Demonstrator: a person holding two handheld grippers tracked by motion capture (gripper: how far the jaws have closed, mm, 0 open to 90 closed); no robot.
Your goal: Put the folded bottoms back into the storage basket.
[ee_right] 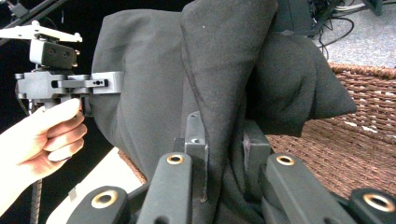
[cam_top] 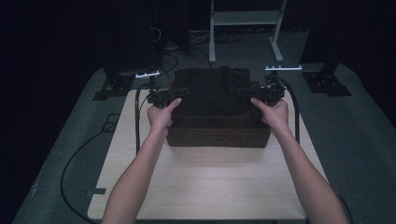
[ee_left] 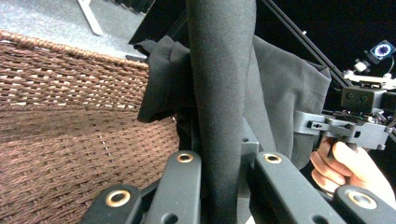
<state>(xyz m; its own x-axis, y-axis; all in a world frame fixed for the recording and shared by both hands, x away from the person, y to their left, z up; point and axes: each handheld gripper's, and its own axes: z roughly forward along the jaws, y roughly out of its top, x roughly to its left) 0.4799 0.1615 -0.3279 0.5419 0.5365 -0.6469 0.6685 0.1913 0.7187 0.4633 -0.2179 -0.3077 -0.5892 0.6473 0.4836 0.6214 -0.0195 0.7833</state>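
Cloth [cam_top: 212,91] held over basket [cam_top: 218,131], bench's far edge.
Clamped by L claw [cam_top: 180,92] & R claw [cam_top: 243,92]; lowering needed next.

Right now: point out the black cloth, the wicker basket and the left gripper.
black cloth [cam_top: 212,91], high view, middle of the bundle.
wicker basket [cam_top: 218,133], high view, front wall.
left gripper [cam_top: 180,91], high view, jaw tips on the cloth.

The person's forearms are bare, with no sleeves on them. Each hand-held gripper, left [cam_top: 164,96] and right [cam_top: 266,93], is matte black, with jointed linkage bars pinned by brass-coloured rivets. A black cable [cam_top: 137,119] trails from each, and a white plate tops them.
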